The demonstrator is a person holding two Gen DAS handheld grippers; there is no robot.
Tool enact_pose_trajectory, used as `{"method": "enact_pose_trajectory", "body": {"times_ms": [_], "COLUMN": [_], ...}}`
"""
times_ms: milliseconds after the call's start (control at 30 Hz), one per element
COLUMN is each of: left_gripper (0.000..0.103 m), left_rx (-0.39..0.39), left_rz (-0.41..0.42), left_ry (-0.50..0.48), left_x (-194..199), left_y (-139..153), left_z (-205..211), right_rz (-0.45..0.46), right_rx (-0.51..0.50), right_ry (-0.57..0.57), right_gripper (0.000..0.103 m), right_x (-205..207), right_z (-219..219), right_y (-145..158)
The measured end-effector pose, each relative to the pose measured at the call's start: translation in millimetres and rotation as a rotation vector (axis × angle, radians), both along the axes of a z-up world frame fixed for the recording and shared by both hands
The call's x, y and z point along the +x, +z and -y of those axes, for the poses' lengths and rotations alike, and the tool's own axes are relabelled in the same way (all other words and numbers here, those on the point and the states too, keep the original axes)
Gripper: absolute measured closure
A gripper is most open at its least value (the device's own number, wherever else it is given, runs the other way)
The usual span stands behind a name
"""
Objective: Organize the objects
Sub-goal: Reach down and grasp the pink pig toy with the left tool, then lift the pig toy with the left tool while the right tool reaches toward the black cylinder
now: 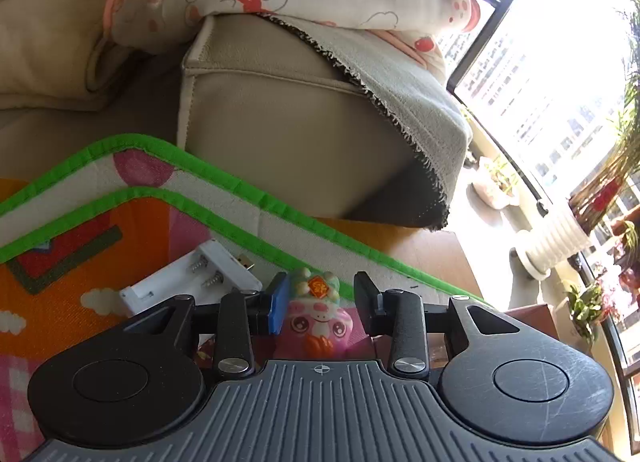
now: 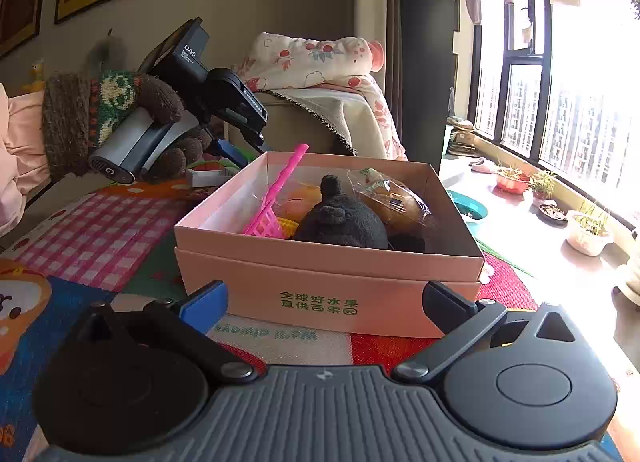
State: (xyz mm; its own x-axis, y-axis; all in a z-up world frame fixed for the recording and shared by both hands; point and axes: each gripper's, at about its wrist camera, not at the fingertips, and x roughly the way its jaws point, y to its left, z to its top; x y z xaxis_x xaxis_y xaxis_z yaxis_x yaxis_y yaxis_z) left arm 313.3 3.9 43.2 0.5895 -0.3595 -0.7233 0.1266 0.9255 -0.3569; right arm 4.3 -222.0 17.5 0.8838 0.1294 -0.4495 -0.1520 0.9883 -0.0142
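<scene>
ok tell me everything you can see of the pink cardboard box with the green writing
The pink cardboard box is square-cornered, matte and open-topped, and it appears to sit in its own lid, which forms a lower band bearing green printed characters. It sits flat on the colourful play mat. Inside lie a pink plastic net scoop leaning over the rim, a black plush toy, an orange toy and a cellophane-wrapped brown item. The right gripper, jaws wide, faces its front without touching.

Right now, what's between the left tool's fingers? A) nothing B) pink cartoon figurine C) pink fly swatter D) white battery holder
B: in the left wrist view the left tool has the pink cartoon figurine between its fingers, while the white battery holder lies apart on the play mat beside it.
</scene>
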Motion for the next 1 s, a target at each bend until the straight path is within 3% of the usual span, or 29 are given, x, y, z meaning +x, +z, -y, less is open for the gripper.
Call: {"method": "enact_pose_trajectory", "body": {"times_ms": [133, 200, 400, 567, 733, 900, 1000], "left_gripper": [0.054, 0.054, 0.057, 0.057, 0.057, 0.057, 0.057], "left_rx": [0.142, 0.12, 0.096, 0.014, 0.072, 0.087, 0.134], "left_rz": [-0.066, -0.098, -0.075, -0.041, 0.034, 0.036, 0.053], "left_ry": [-0.036, -0.043, -0.011, -0.065, -0.155, -0.225, -0.263], "left_x": [22, 27, -1, -46, -91, -143, -186], "left_y": [-13, -20, -20, -27, -26, -24, -23], "left_z": [23, 21, -5, -15, -10, -14, -21], "right_rz": [-0.009, -0.011, -0.018, -0.021, -0.027, -0.029, -0.029], "right_rx": [0.012, 0.016, 0.024, 0.017, 0.006, 0.0, -0.013], "right_ry": [0.0, -0.002, -0.018, -0.03, -0.043, -0.052, -0.047], "right_gripper": [0.0, 0.0, 0.0, 0.0, 0.0, 0.0, 0.0], "right_x": [1, 1, 3, 4, 4, 4, 3], "right_z": [1, 1, 1, -1, -2, -3, -5], "right_y": [0, 0, 0, 0, -1, -1, -1]}}
